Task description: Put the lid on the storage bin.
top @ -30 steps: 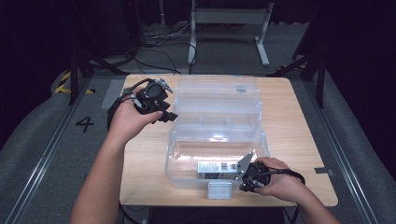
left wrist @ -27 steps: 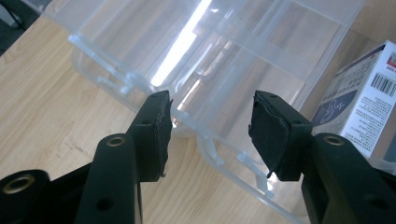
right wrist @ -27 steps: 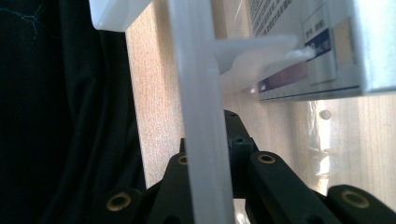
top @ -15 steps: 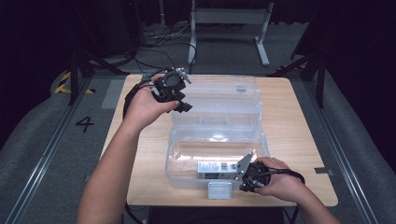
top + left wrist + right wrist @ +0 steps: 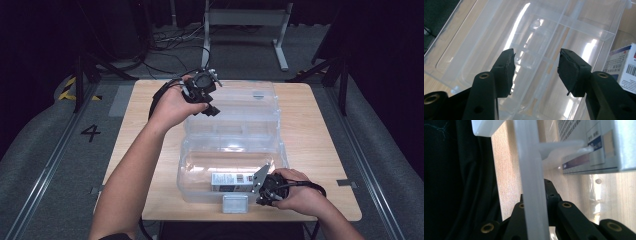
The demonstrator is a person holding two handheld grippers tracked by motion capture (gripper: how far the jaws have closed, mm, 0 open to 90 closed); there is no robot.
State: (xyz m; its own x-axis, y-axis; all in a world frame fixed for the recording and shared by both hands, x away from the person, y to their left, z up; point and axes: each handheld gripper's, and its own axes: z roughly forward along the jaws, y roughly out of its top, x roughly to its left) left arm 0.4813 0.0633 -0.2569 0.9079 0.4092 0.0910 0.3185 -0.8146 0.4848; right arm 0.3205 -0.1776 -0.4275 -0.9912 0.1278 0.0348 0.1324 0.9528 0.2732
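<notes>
We saw a wooden table [image 5: 320, 150] carrying a clear plastic organizer box [image 5: 230, 165], its lid [image 5: 235, 102] thrown open flat toward the table's far edge and its tub near the front edge.

Inside the tub, close to its front wall, lay a small white carton [image 5: 227, 181] with a barcode [image 5: 631, 70] and a blue band; its printed lines were too small and blurred for us to read. On the floor off the table's left edge we read a painted numeral "4" [image 5: 91, 132]. A white latch [image 5: 234, 204] hung at the middle of the tub's front wall, over the table's front edge.

Our left gripper [image 5: 205, 97] hovered above the lid's left end, near the table's far-left corner. Its two black padded fingers [image 5: 506, 67] stood apart with nothing between them and touched nothing; the divided clear plastic lay below them.

Our right gripper [image 5: 265, 187] sat at the tub's front wall, right of the latch. Its fingers were clamped tight on that clear front wall [image 5: 530, 182], with the carton just behind it.
</notes>
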